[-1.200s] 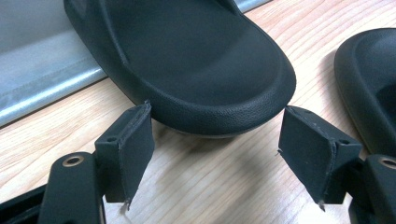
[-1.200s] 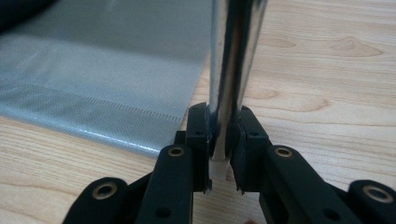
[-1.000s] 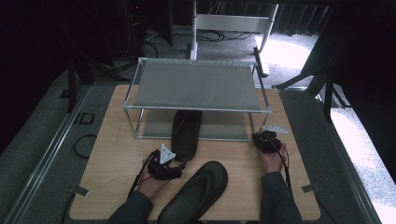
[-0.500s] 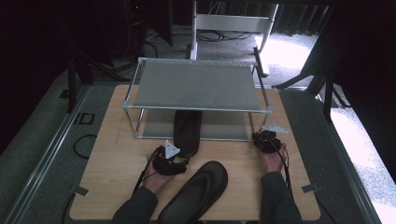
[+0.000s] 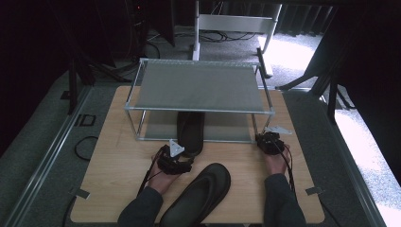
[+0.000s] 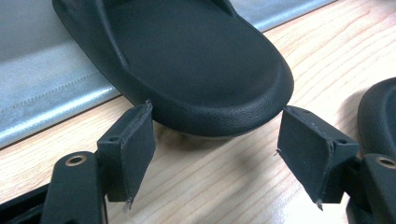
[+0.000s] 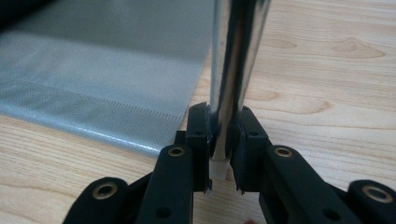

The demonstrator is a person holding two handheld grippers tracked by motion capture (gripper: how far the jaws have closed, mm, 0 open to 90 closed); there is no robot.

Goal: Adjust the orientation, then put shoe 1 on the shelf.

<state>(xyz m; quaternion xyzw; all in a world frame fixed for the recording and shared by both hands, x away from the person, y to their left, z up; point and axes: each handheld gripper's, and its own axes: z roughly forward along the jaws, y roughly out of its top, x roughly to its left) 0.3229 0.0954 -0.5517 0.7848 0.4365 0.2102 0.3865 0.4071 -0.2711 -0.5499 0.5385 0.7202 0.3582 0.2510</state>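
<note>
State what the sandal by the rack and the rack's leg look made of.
Sandal: probably moulded foam or rubber, matte black, with fine pebbled grain on its rim. Rack leg: metal tube, polished and mirror-bright, likely chromed steel, with a pale foot cap, probably plastic.

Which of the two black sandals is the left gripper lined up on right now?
The sandal on the rack's lower shelf, whose heel end sits between the open left gripper. The other sandal lies on the bare table nearer the person.
</note>
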